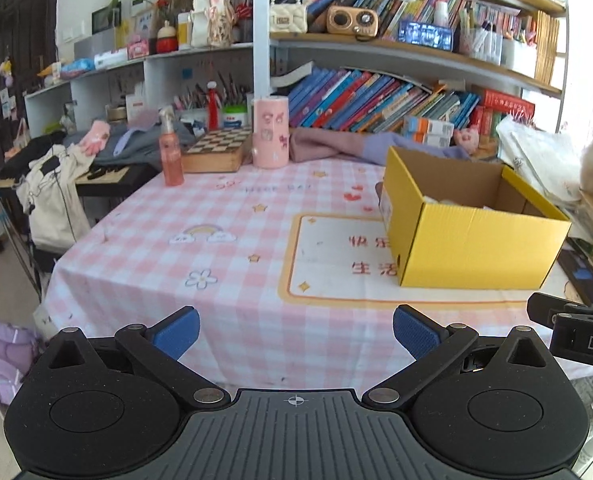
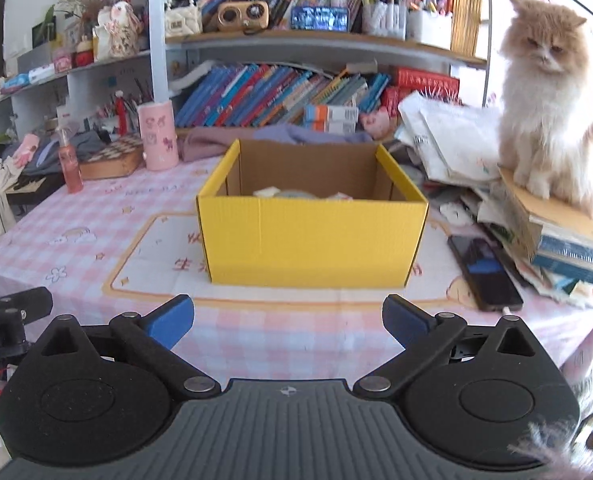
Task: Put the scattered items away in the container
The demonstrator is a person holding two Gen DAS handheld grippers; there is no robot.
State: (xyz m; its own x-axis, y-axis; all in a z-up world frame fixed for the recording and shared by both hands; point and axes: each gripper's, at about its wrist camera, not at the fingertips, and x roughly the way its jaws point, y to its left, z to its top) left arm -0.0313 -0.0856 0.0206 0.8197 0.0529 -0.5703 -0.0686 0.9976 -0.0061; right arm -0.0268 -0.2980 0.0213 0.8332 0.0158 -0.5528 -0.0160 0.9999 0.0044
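A yellow cardboard box (image 2: 312, 236) stands open on the pink checked tablecloth (image 2: 96, 216), straight ahead in the right wrist view and at the right in the left wrist view (image 1: 476, 244). Pale items (image 2: 296, 193) lie inside it, mostly hidden by the front wall. My right gripper (image 2: 288, 326) is open and empty, low over the table's front edge, short of the box. My left gripper (image 1: 294, 334) is open and empty over the cloth, left of the box.
A black phone (image 2: 482, 272) lies right of the box. A cat (image 2: 548, 96) sits on stacked books (image 2: 568, 240) at the right. A pink spray bottle (image 1: 171, 152), a pink cylinder (image 1: 270, 132) and a chessboard box (image 1: 216, 150) stand at the back.
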